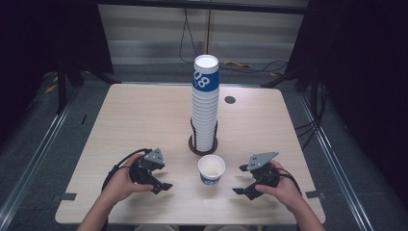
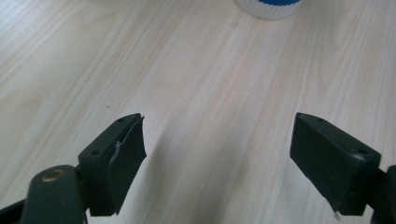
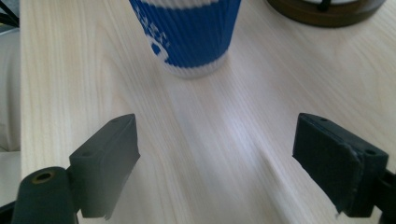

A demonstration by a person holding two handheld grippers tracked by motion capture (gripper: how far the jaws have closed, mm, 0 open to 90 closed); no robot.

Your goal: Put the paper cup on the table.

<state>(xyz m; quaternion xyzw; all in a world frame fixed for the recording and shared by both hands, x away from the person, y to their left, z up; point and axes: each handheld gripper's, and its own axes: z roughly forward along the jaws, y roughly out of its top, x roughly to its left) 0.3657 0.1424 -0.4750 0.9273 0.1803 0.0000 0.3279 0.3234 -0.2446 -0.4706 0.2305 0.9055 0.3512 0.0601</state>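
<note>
Flanking 1 loose cup (image 1: 211,169) w/ 2 tongs, left (image 1: 165,186) & right (image 1: 239,179), both apart, empty.

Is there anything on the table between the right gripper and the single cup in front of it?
Nothing visible. In the right gripper view, bare tabletop runs from the open right gripper straight to the blue and white cup. From above, the cup stack stands behind the cup, out of the way.

Pale matt wood-grain on the table (image 1: 144,115). Ribbed blue-and-white paper on the cup (image 3: 187,32). Matt black plastic on the right gripper (image 3: 217,168).
</note>
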